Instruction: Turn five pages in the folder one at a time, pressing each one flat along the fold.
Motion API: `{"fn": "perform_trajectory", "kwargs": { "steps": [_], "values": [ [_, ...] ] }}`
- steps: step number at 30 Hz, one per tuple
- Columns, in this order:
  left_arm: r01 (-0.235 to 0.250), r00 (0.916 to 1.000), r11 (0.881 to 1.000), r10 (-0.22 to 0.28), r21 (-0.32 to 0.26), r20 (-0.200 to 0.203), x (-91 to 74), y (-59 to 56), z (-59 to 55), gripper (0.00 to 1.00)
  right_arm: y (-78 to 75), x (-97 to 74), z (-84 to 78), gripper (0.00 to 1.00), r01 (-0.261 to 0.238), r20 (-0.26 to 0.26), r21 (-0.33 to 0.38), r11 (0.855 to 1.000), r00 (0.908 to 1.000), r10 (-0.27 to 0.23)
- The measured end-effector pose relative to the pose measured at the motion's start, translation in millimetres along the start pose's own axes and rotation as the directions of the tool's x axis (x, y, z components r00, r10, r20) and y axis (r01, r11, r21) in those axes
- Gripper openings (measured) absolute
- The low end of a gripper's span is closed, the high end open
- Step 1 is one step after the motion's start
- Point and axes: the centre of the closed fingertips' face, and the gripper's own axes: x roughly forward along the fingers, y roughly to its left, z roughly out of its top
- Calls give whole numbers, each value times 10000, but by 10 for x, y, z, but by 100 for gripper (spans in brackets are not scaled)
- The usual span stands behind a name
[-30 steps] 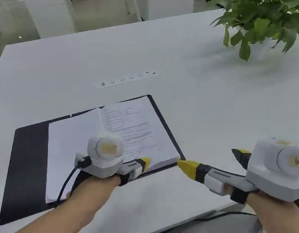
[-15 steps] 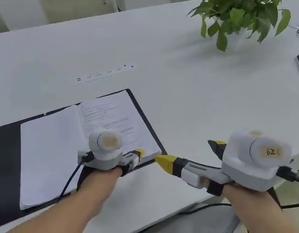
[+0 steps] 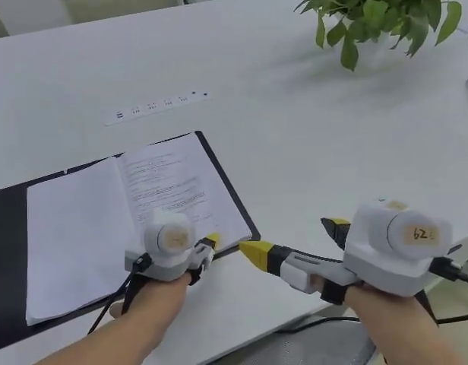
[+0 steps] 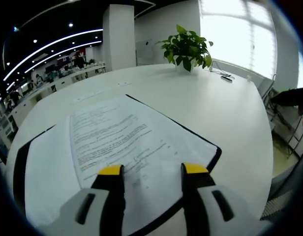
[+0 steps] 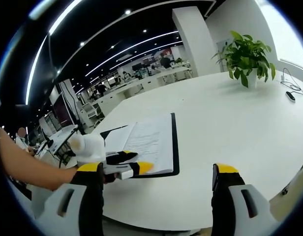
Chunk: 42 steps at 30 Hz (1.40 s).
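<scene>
Fingertips [image 4: 110, 170] of the left gripper [image 4: 152, 169] stand parted with nothing between them, poised over the near edge of the printed page [image 4: 122, 132]; whether they touch the paper I cannot tell. The right gripper [image 5: 156, 168] gapes wider, equally empty. On the white table [image 3: 310, 122] the folder [image 3: 6, 251] lies open, its fold [image 3: 131, 194] running roughly from 12 to 6 o'clock in the head view, leaning slightly toward 11 and 5. The printed page stretches away at 12 o'clock from the left jaws, and its free near corner [image 4: 215, 150] sits at about 2 o'clock from them. The right gripper hangs over bare table at 3 o'clock of the left, one tip just beside that corner. Either gripper looks placed to lift the page there and carry it toward 9 o'clock across the fold.
</scene>
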Motion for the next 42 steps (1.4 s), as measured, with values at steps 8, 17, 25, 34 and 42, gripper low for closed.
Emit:
{"fn": "perform_trajectory", "kwargs": {
  "steps": [8,17,25,34,42],
  "values": [
    [-6,9995,9999,10,-123,314,-5,35,0,31,-34,7,-1,91,-24,-59,22,10000,10000,24],
    [-375,9988,9993,374,0,308,6,195,7,5,-11,124,16,85,-425,-302,-213,9989,9987,419],
    [-354,9989,9991,360,-218,289,-7,200,8,3,180,485,31,71,-1582,-770,-737,9847,9853,1525],
    [-318,9990,9991,327,-282,318,-12,203,16,3,384,960,-147,55,-2511,-1521,-301,9675,9578,2439],
    [-303,9988,9989,316,-366,363,-4,206,20,3,262,1206,-226,56,-2146,-1797,525,9753,9587,2206]
  ]
}}
